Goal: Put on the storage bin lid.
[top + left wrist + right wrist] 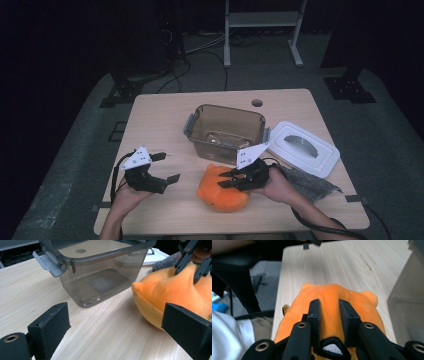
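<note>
Near the tabletop's (pixel 165 107) front edge, toward its right half: soft orange plush toy (pixel 220 190), lying flat on the wood. Right hand-held gripper (pixel 226 179) clamped on a fold of the plush, pads pressed into the fabric from both sides, as seen in the right gripper view (pixel 329 315); a black-rimmed patch with a white centre just below the pinch. Left hand-held gripper (pixel 169 167) near the front-left corner, jaws wide apart with nothing between them, resting just above the wood and well apart from the toy. Behind the right hand, at the right edge: crumpled grey cloth (pixel 312 182). Farther in, at the tabletop's centre: smoky transparent plastic box (pixel 225 131) with grey side latches, open on top, just beside the toy. Right of the box, toward the right edge: white rectangular lid (pixel 302 148) with a grey handle, lying flat. Near the far edge: round cable hole (pixel 257 103).
</note>
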`<state>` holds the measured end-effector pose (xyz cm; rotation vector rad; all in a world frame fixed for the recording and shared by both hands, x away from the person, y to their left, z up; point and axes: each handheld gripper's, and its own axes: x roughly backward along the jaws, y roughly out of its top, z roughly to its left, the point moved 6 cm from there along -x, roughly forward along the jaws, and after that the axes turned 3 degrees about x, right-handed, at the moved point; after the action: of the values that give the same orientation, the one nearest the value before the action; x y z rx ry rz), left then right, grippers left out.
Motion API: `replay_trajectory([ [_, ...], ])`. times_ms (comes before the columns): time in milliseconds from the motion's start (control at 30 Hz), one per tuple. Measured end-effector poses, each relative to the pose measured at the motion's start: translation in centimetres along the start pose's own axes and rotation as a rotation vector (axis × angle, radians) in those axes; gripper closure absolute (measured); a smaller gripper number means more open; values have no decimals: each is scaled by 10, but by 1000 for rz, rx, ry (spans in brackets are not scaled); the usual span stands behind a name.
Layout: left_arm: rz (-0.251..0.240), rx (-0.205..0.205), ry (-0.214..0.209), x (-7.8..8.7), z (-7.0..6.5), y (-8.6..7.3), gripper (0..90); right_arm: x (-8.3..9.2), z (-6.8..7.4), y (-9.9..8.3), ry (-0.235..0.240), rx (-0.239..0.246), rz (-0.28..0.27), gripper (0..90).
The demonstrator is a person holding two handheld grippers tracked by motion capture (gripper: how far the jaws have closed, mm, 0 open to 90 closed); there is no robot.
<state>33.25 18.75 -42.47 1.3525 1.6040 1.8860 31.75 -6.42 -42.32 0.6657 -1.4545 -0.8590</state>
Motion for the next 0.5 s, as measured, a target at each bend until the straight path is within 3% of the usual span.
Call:
replay_trajectory([
  [500, 2, 2, 0, -1, 1, -1, 69, 16, -2, 19, 5, -21, -15, 743],
])
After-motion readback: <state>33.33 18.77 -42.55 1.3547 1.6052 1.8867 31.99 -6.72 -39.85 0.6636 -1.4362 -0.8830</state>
